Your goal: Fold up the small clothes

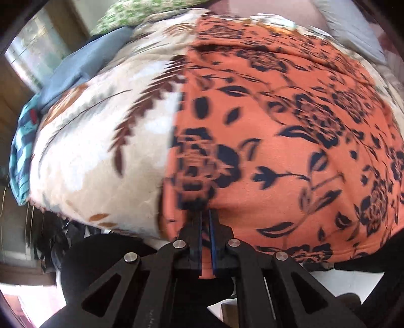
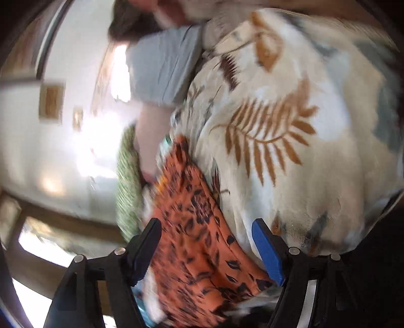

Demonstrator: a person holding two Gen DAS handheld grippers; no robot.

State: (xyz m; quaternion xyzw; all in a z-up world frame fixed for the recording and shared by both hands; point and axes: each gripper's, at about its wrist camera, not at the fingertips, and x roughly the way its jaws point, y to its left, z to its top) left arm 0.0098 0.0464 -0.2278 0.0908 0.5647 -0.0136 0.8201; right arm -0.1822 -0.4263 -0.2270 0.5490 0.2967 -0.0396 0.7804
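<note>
Both jaws of the left gripper [image 1: 206, 214] are squeezed together on the near edge of the orange cloth [image 1: 290, 131], which has dark flowers on it. On the right gripper [image 2: 207, 227] the jaws stand wide apart, and the orange cloth lies between them without being pinched. It rests on a fluffy cream blanket [image 1: 96, 151] with brown leaves. A grey-blue cloth [image 1: 83, 63] and a green spotted one [image 1: 131, 10] lie at the blanket's far edge. Beyond is a white wall [image 2: 45, 151].
</note>
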